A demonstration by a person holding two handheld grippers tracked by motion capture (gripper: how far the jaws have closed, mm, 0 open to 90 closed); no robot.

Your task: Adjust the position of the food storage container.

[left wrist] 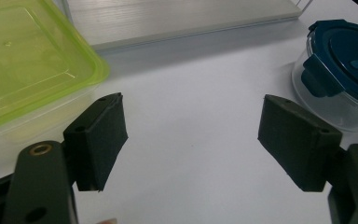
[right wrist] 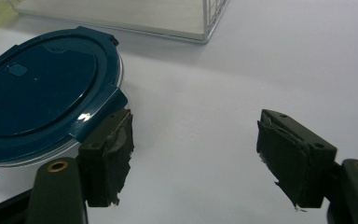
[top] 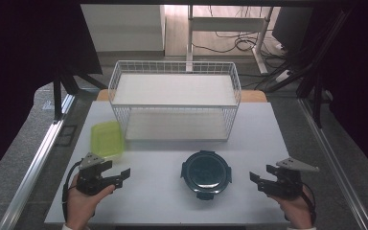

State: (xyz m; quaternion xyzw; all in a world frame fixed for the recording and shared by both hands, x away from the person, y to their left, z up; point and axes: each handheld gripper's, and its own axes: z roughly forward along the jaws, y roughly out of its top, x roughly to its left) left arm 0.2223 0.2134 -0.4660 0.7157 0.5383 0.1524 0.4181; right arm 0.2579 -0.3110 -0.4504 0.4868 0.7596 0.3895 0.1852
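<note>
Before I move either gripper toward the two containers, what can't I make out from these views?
- Round container: contents hidden under its dark blue lid in the high view; cut off by the frame edge in both gripper views.
- Green-lidded box: contents blurred by the tinted lid; cut off by the left gripper view's left edge.
- Wire rack: cut off by the top edge in both gripper views.
- Both grippers: open, holding nothing.

White table (top: 163,191), wire shelf rack (top: 175,100) at back, green-lidded box (top: 107,139) left, round blue-lidded container (top: 206,172) centre
</note>
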